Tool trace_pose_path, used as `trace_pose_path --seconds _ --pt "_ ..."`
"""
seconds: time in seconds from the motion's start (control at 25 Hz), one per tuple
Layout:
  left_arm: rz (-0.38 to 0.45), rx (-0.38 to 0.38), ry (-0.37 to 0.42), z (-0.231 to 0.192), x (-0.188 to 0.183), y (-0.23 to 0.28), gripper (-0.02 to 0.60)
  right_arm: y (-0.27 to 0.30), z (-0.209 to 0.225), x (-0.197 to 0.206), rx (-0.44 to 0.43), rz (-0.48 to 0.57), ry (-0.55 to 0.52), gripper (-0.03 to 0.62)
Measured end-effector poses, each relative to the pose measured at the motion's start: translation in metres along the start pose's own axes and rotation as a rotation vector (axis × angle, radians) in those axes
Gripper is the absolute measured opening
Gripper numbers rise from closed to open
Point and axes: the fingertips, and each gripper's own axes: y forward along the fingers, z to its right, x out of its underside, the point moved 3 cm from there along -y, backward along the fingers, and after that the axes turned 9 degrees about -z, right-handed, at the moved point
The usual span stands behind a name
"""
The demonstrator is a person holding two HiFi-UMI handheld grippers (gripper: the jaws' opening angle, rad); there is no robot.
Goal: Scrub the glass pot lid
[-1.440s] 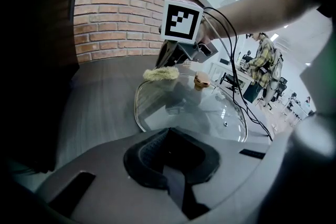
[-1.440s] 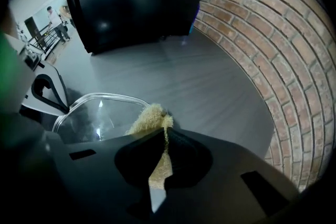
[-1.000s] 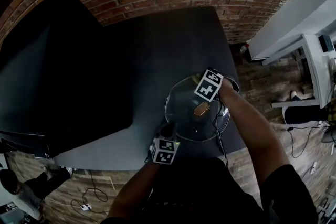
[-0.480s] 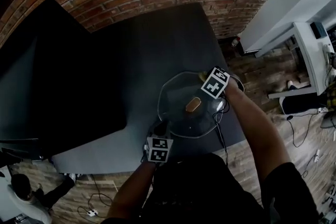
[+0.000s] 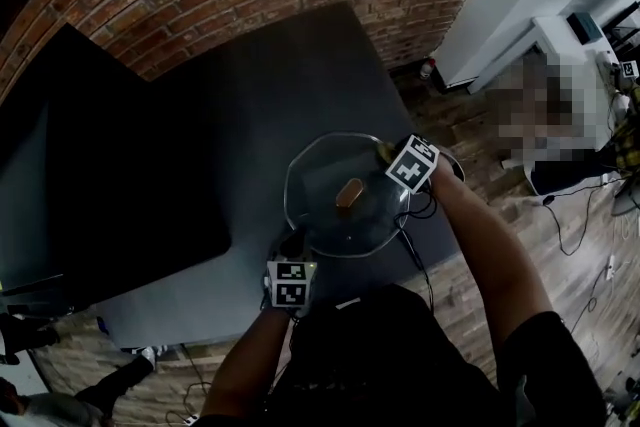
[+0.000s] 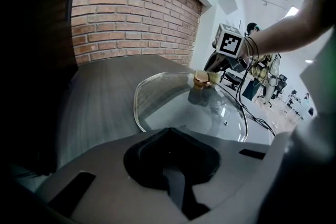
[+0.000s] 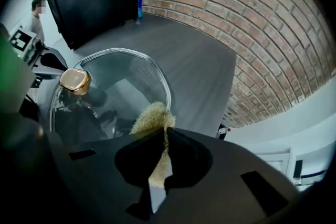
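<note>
While your right gripper keeps fingers clamped on yellow fibrous scrub pad, pad sits at right rim of clear glass pot lid, frame centre, over dark grey tabletop. Left gripper fingers closed at lid's near rim. Risk: hard stroke levers thin rim from that pinch and lid drops. Left contact hidden behind fingers; lid tilt unclear.

Dark grey rectangular table top with a fine wood grain. Toward the front right corner, a round clear glass pot lid, dome upward, seemingly resting there. At the left side, a large black flat panel.
</note>
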Motion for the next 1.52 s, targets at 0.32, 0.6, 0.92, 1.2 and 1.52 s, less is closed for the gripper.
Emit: trace_pose_path --seconds 0.32,0.6,0.92,1.2,1.52 --pt "-0.018 0.014 0.012 -0.002 0.001 0.001 0.032 -0.007 -0.013 0.03 -0.017 0.027 0.101 0.025" --pt "-0.02 0.028 0.029 -0.003 0.0 -0.002 0.032 -0.017 -0.03 0.053 -0.037 0.05 0.194 0.025" --pt "-0.02 0.05 0.066 -0.003 -0.001 -0.003 0.032 -0.024 -0.06 0.069 -0.055 0.071 0.259 0.024" --pt "-0.02 0.076 0.106 -0.003 -0.001 -0.004 0.032 -0.031 -0.093 0.083 -0.054 0.083 0.325 0.025" --pt "-0.02 0.112 0.153 -0.003 -0.002 -0.004 0.032 -0.04 -0.128 0.088 -0.057 0.104 0.374 0.025"
